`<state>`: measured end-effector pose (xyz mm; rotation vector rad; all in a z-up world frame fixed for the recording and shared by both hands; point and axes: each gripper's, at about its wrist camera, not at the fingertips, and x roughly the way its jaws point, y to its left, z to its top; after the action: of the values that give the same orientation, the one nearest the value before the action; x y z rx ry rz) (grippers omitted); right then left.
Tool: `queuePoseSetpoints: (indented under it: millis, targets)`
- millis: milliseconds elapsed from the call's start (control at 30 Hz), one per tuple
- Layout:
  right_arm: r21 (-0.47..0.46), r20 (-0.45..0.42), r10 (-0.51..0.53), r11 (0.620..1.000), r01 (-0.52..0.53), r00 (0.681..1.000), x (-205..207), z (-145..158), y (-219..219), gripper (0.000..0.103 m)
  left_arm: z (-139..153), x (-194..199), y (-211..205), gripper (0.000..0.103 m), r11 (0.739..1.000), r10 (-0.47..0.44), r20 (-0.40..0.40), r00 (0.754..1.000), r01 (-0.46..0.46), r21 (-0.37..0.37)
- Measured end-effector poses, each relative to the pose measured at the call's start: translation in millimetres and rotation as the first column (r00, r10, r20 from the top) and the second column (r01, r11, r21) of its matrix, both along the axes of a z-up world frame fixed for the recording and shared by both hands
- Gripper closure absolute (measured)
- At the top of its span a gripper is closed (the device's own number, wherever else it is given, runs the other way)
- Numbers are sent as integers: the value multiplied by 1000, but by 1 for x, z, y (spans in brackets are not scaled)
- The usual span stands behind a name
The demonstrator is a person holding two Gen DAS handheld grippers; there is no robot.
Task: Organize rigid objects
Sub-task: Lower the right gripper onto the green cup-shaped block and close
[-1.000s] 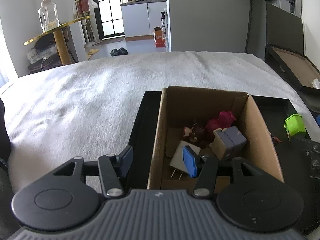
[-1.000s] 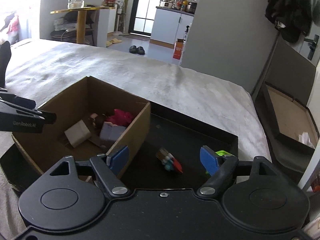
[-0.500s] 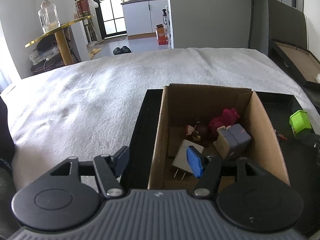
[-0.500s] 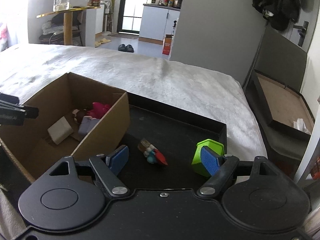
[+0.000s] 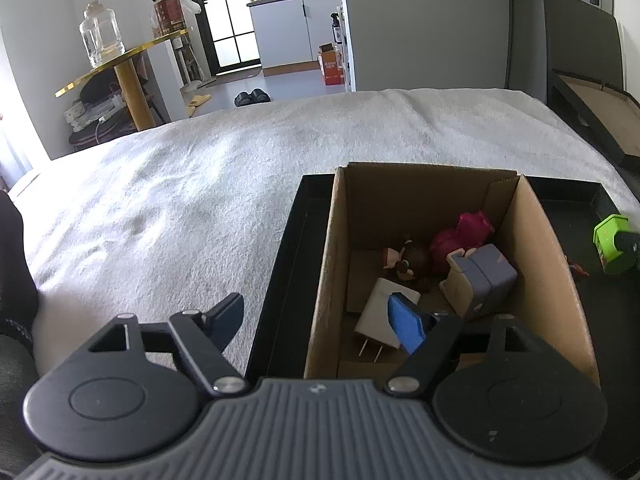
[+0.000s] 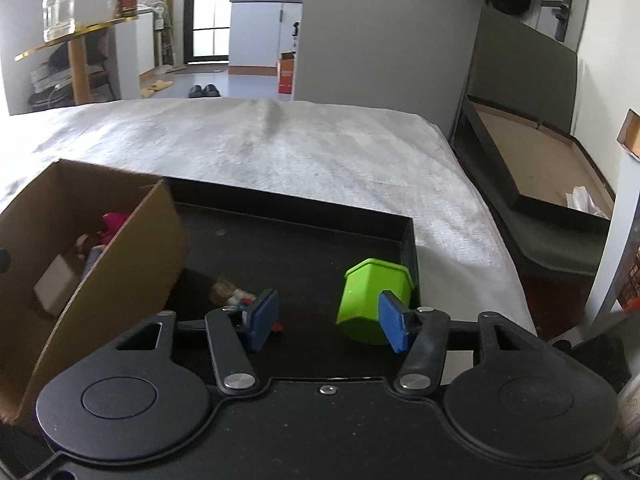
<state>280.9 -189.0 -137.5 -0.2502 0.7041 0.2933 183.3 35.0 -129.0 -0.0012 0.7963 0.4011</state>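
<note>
I see the bed (image 5: 208, 184) filling the middle of both views, white cover running to the far edge. On it, at lower right of the left view, sits the black tray (image 5: 298, 240), and in the tray's left part stands the open carton (image 5: 334, 264), which shows at the left edge of the right view too (image 6: 120, 264). Inside the carton, at centre right of the left view, I make out a grey-blue block (image 5: 480, 280), a pink toy (image 5: 462, 234) behind it, a brown figure (image 5: 408, 262) to its left and a white plug (image 5: 380, 316) nearest me, prongs toward the camera. My left gripper (image 5: 316, 320) straddles the carton's near left wall, jaws opening with nothing pinched between them, one pad outside over the tray rim and one inside above the plug. In the right view, the green cup (image 6: 372, 300) lies tilted on the tray floor at lower centre right, near the tray's right wall. My right gripper (image 6: 328, 320) is closing; its right pad overlaps the cup's near side, though I cannot tell whether it touches, and the left pad stands apart from the cup. A small coloured toy (image 6: 234, 296) lies just behind that left pad, near the carton.
</note>
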Motion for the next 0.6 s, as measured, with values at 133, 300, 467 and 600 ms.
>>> queuePoseSetpoints:
  millis: [133, 300, 467, 600]
  targets:
    - [1, -6, -25, 1000, 25, 1000, 15, -3, -1, 54, 0, 1, -1, 24, 1000, 0, -1, 1000, 0, 0]
    - [-9, -10, -46, 999, 46, 999, 31, -8, 1, 54, -2, 2, -2, 24, 1000, -4, -4, 1000, 4, 4]
    - [-22, -36, -50, 999, 49, 998, 40, -18, 2, 54, -2, 3, -2, 24, 1000, -5, -4, 1000, 5, 4]
    - [-78, -16, -36, 996, 34, 999, 39, -23, 6, 62, -2, 3, -2, 24, 1000, 1, -4, 1000, -1, 1]
